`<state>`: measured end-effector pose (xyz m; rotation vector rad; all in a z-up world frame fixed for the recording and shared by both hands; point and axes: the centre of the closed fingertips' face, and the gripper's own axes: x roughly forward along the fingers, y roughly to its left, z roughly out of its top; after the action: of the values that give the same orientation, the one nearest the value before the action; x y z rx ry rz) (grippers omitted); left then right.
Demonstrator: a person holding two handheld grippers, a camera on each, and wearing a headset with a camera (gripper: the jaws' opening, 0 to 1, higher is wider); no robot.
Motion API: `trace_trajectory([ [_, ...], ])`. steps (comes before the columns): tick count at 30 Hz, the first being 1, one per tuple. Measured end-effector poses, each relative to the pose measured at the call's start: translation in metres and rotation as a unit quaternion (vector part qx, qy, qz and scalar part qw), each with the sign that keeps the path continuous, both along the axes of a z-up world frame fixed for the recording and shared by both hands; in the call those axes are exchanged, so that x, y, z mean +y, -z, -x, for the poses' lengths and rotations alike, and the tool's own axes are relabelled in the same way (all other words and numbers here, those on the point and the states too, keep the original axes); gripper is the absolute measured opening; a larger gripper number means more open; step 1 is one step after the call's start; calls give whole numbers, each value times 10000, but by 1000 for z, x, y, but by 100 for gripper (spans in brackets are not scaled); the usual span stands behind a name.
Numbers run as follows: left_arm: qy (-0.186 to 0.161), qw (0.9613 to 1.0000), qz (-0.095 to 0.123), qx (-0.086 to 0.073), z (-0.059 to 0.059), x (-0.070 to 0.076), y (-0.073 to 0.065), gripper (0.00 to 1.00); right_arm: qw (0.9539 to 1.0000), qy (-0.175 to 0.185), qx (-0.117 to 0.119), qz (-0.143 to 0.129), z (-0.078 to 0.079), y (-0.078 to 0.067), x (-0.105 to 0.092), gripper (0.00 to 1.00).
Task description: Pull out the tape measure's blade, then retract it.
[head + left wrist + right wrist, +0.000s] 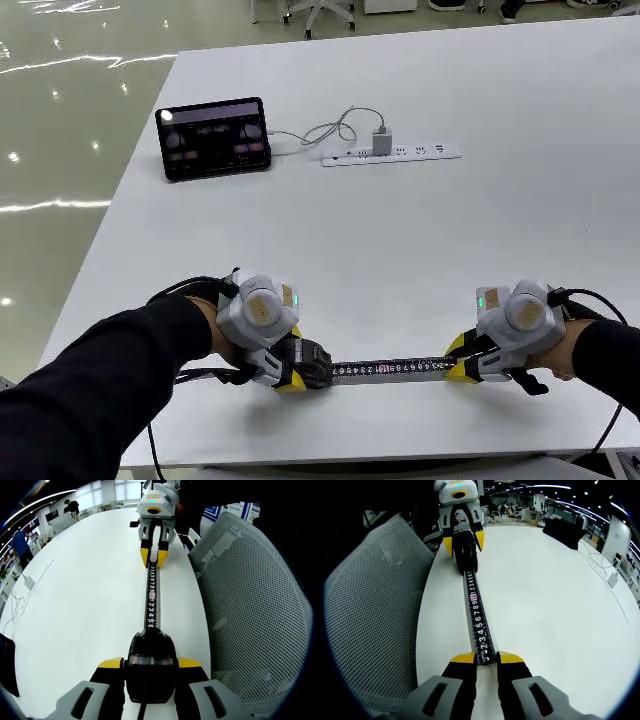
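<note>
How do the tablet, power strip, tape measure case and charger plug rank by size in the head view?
1. tablet
2. power strip, long but thin, and tape measure case, nearer the camera: too alike to rank
3. charger plug

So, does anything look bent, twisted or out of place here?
Nothing stands out. The blade runs straight, without a kink, from the case in the left gripper to the right gripper, which pinches its end.
</note>
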<state>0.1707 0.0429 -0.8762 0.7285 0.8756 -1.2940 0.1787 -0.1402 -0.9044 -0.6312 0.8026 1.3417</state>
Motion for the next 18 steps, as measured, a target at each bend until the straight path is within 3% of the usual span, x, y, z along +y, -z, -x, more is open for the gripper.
trace_trajectory([
  [18, 4, 10000, -4, 15, 0, 0, 0, 34, 10000, 82, 26, 15, 1, -1, -11, 11],
])
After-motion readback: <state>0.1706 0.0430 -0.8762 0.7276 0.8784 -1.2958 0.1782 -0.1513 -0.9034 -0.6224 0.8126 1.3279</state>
